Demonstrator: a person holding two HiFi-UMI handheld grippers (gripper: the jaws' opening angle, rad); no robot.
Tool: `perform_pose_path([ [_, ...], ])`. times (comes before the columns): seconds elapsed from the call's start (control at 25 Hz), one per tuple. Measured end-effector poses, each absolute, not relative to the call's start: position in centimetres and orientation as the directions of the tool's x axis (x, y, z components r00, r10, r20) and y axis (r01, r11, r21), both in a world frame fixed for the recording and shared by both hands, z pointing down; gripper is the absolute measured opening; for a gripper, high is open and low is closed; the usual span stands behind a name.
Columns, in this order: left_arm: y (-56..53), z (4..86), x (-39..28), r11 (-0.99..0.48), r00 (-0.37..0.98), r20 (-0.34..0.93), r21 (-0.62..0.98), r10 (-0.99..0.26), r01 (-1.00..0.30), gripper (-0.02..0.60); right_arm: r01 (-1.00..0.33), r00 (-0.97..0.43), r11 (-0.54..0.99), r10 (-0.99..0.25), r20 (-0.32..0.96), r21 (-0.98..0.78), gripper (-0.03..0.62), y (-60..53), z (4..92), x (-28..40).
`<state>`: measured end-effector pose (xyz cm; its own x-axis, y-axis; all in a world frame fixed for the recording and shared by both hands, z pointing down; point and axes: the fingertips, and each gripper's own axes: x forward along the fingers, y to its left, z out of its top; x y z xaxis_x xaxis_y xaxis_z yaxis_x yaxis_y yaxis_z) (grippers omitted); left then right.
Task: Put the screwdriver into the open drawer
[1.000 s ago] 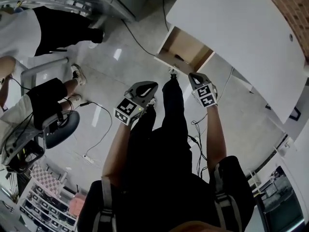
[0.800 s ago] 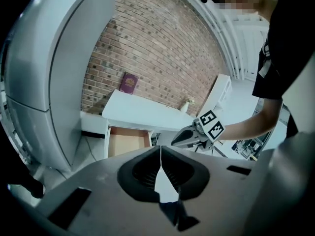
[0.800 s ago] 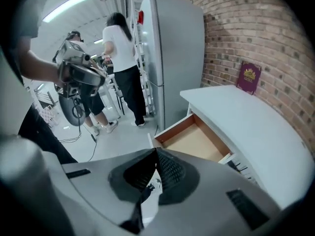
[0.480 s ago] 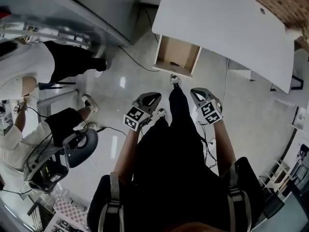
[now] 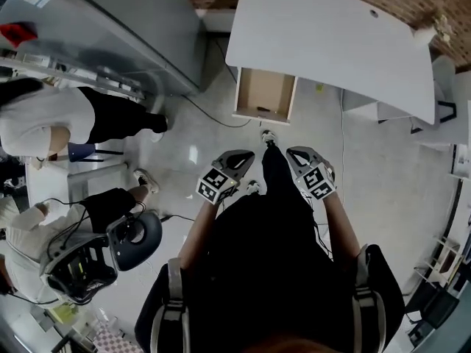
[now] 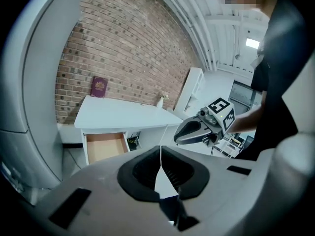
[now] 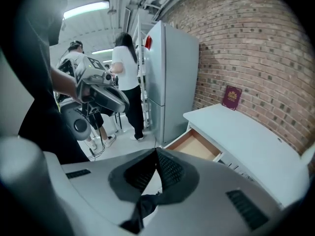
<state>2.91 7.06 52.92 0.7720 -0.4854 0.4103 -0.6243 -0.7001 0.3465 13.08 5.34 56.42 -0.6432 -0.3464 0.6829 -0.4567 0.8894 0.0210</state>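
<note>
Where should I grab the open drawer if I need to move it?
Take the drawer by the top edge of its front panel, coming down from your side: it juts out from under the desk toward you, open on top, and no handle shows. The left gripper and right gripper are both shut; open one first.

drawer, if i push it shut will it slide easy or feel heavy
Probably light: the drawer looks nearly empty, with one small dark item inside. That item may slide or roll when pushed. The drawer hangs well out of the desk, so it may wobble.
</note>
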Motion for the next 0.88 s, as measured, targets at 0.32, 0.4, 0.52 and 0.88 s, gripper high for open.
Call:
perform_pose_path([
  [0.32,9.8,50.9,3.6,-0.738,0.782,0.391,0.298,-0.484,-0.606,0.017,-0.5,-0.639,0.865,-0.407,0.652,0.049,0.057,7.6,54.8,13.6],
  [0.4,10.1,50.2,3.5,-0.744,0.785,0.381,0.288,-0.488,-0.602,0.017,-0.509,-0.646,0.859,-0.42,0.637,0.051,0.056,7.8,54.1,13.2],
  [0.52,10.9,49.4,3.3,-0.753,0.79,0.368,0.278,-0.49,-0.597,0.017,-0.522,-0.652,0.852,-0.431,0.623,0.043,0.055,8.5,53.3,12.8],
  [0.88,12.7,49.3,1.5,-0.744,0.769,0.386,0.25,-0.51,-0.619,0.017,-0.526,-0.646,0.849,-0.441,0.623,0.056,0.057,9.7,53.4,12.8],
])
